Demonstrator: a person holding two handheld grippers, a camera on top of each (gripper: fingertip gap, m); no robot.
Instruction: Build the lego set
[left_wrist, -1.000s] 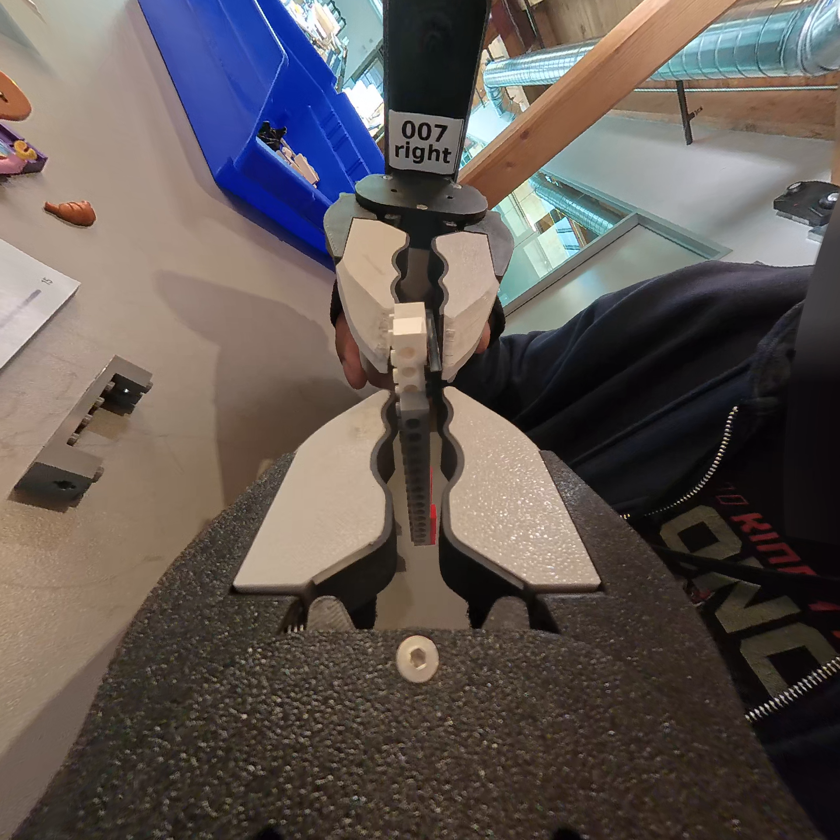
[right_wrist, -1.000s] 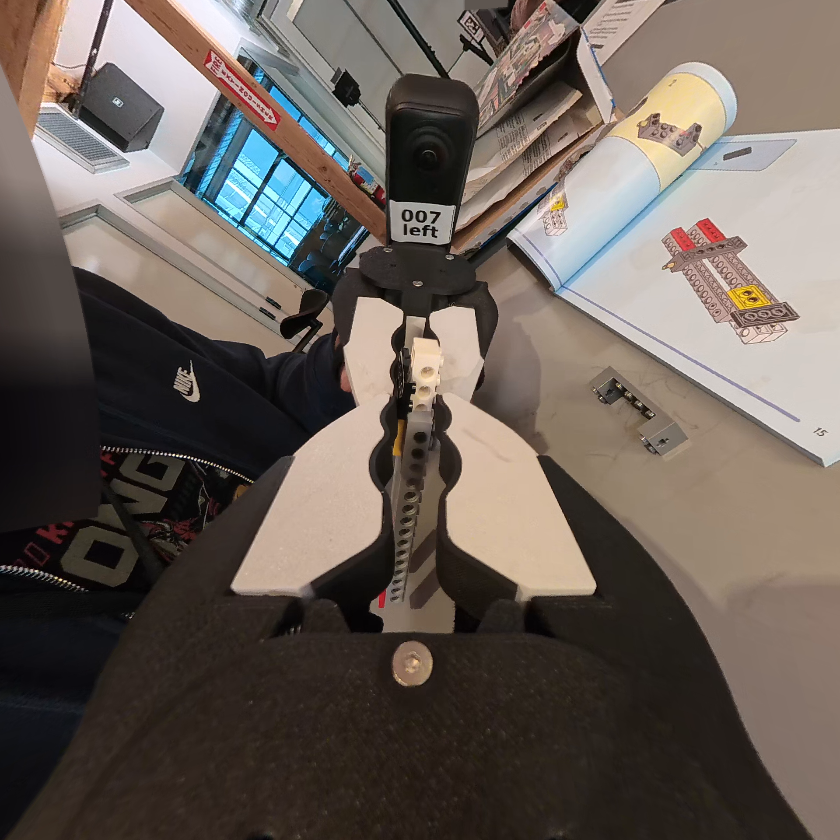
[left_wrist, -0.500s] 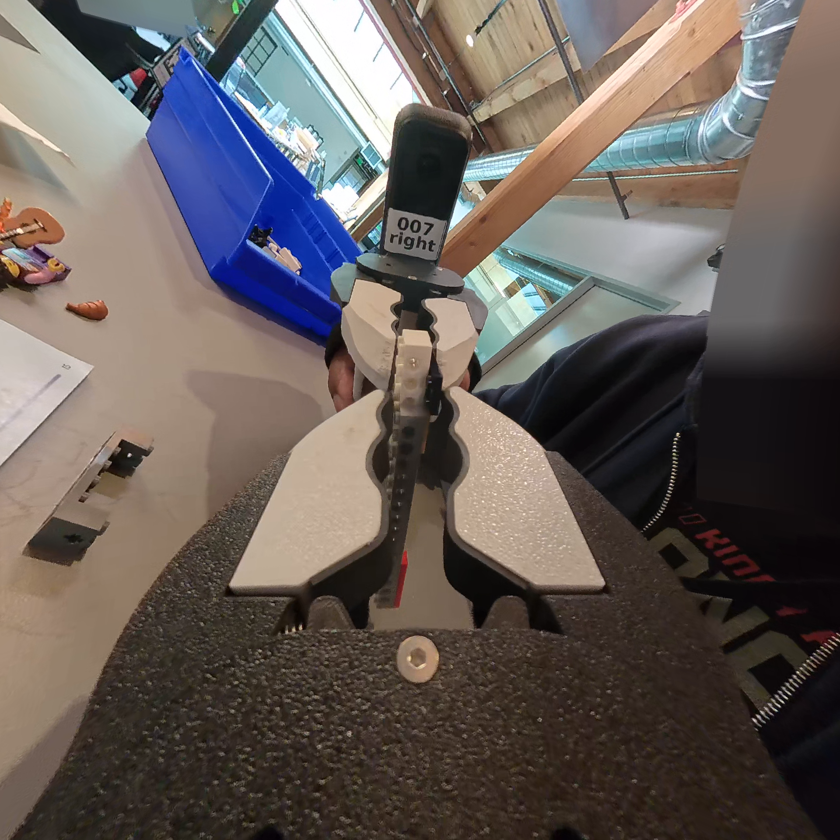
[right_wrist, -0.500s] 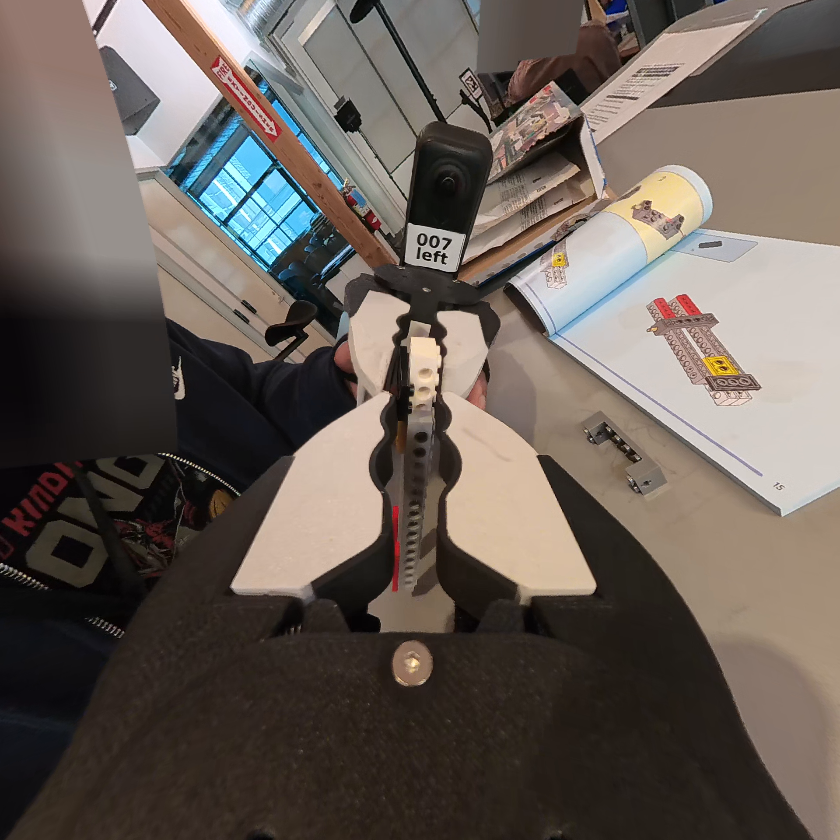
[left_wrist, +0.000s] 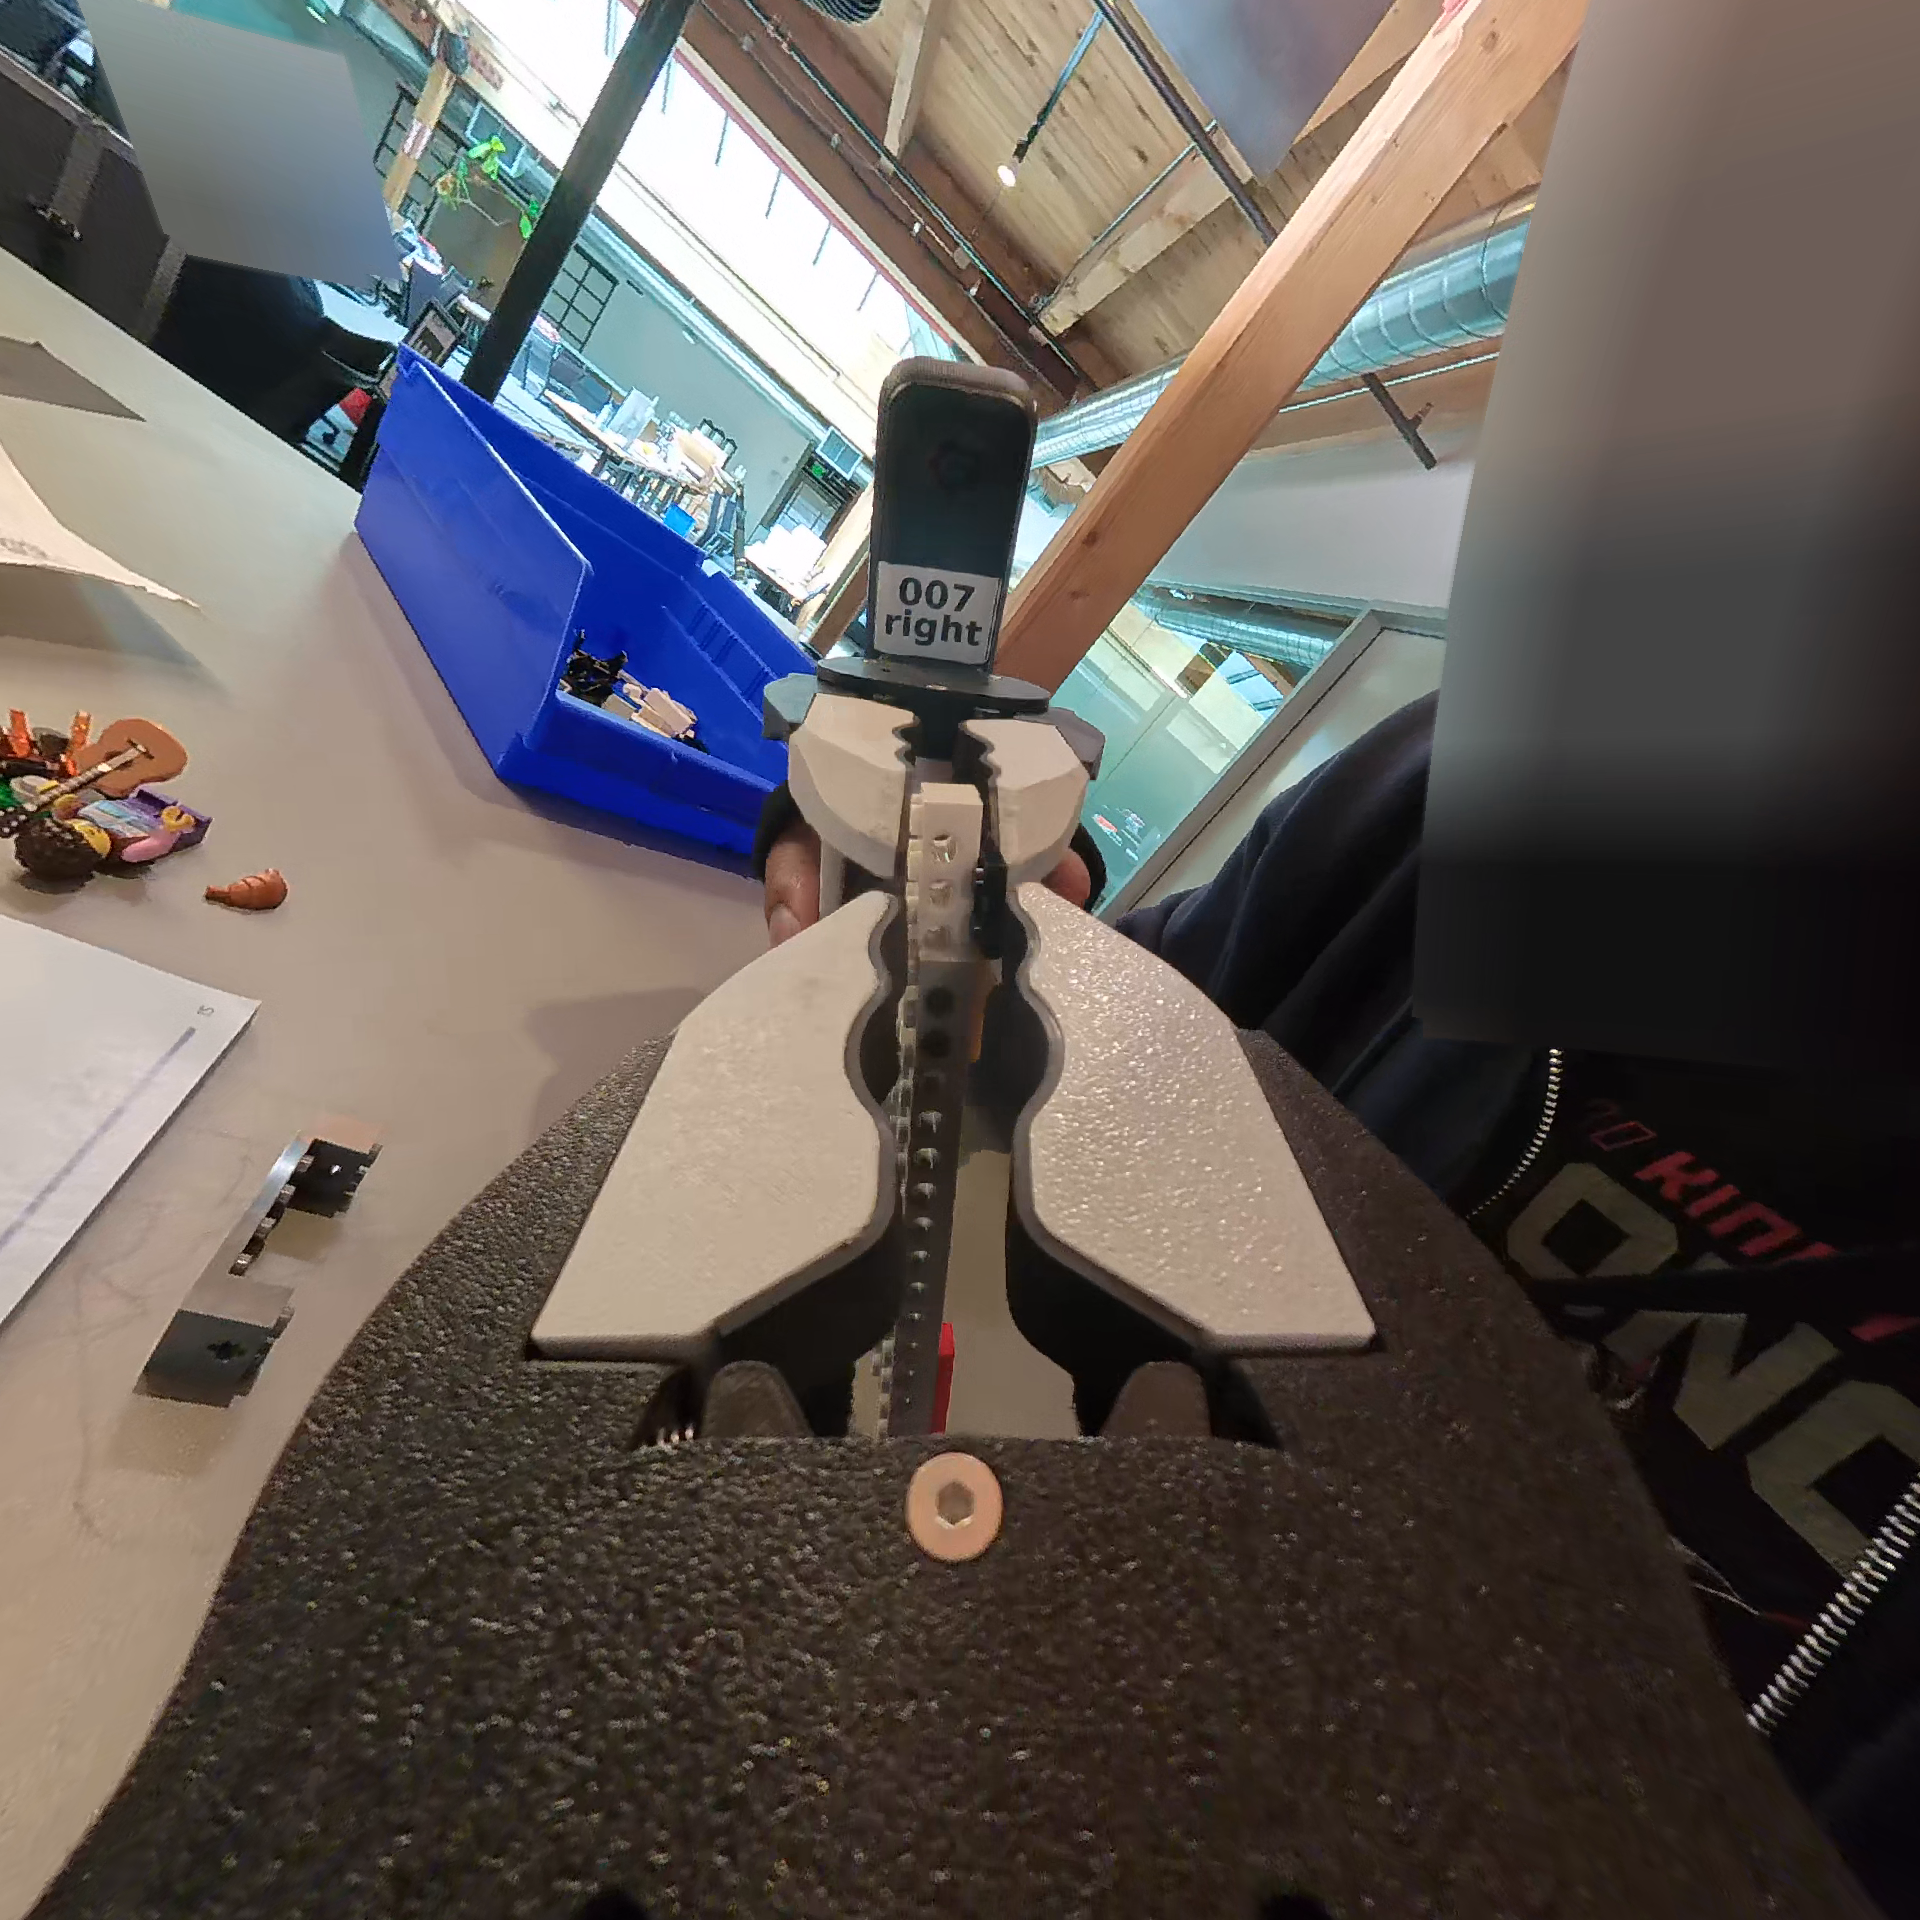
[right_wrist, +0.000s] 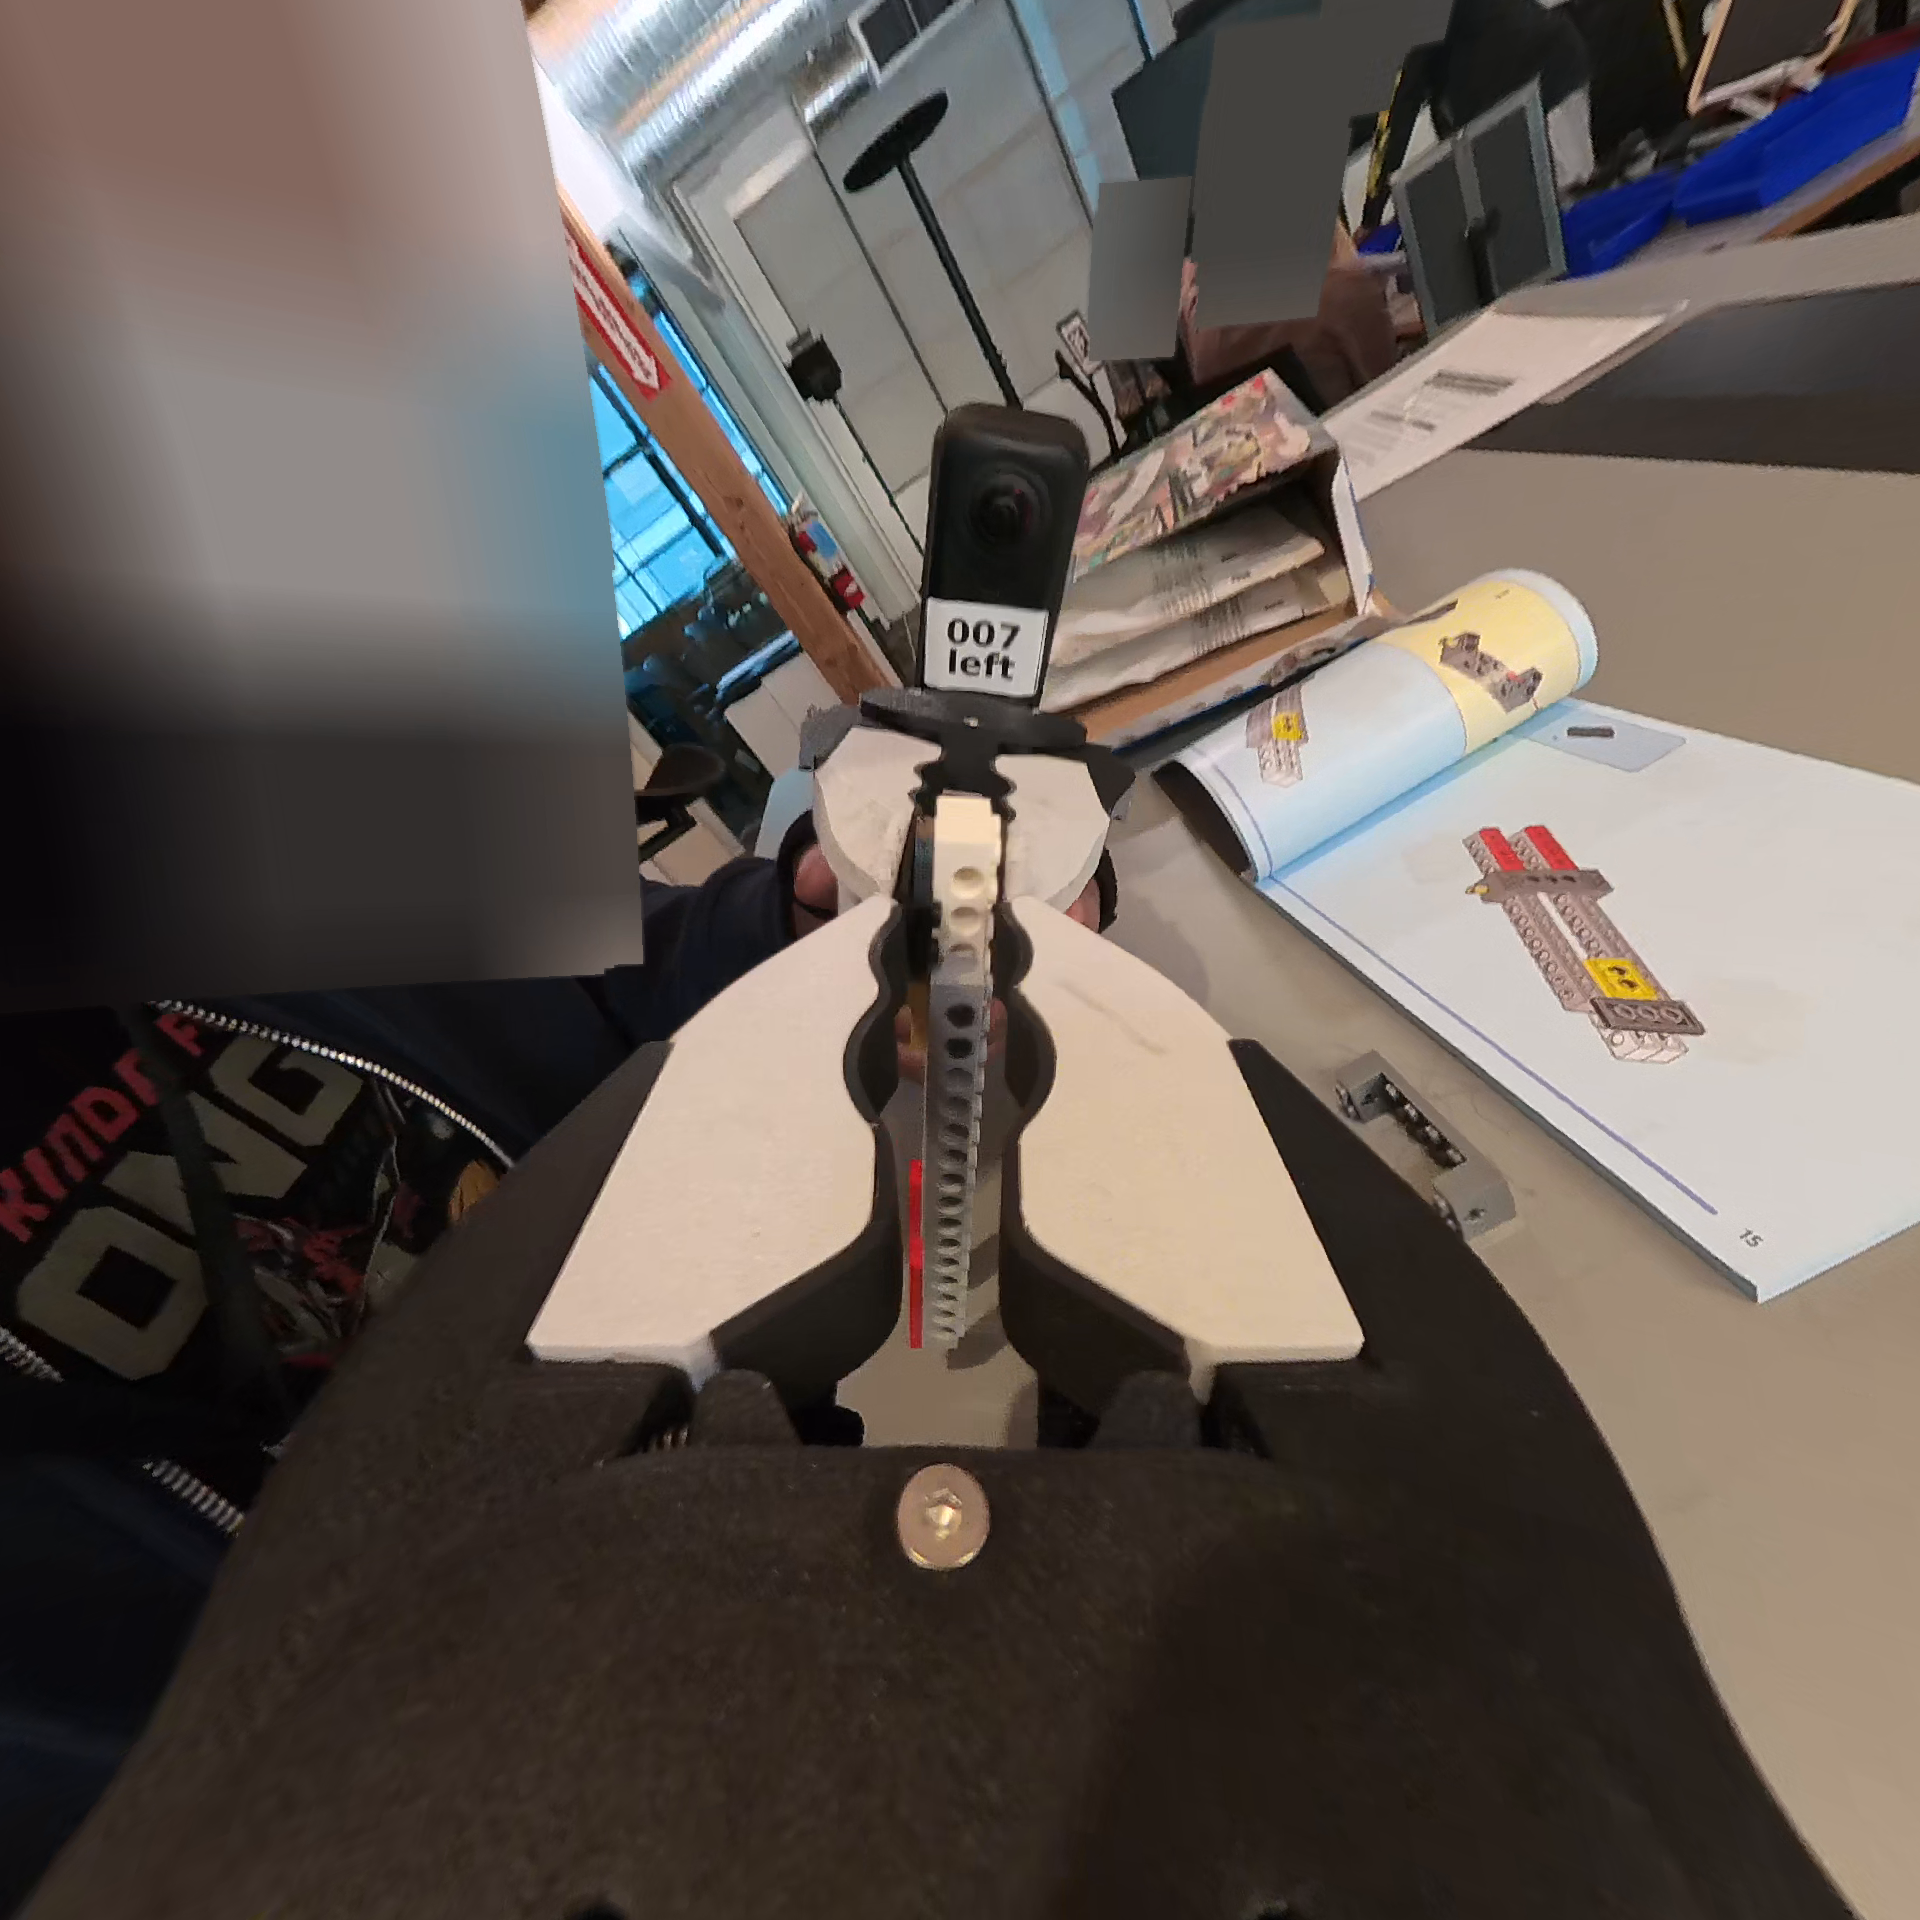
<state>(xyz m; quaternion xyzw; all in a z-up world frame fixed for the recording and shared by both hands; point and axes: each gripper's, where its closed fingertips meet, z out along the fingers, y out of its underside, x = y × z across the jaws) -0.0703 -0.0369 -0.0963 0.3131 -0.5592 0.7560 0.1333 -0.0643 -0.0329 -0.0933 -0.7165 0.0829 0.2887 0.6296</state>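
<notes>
Blue bin (left_wrist: 499, 613) holds small loose bricks (left_wrist: 634, 696).

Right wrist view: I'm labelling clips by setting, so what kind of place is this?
Probably a shared workshop or maker space: a grey worktable, an open toy-brick instruction booklet, blue plastic parts bins and silver ceiling ducting.

On the grey worktop (left_wrist: 436, 935) a blue plastic bin (left_wrist: 540, 644) holds small loose bricks. Near it lie a cluster of small toy figures with a brown toy guitar (left_wrist: 94, 790) and a small orange-brown piece (left_wrist: 249, 889). A grey brick assembly (right_wrist: 1429, 1153) rests just beside an open instruction booklet (right_wrist: 1558, 935). Behind the booklet an open cardboard box (right_wrist: 1216, 540) holds more booklets. Overhead run a wooden beam (left_wrist: 1278, 312) and a silver duct (left_wrist: 1403, 312).
</notes>
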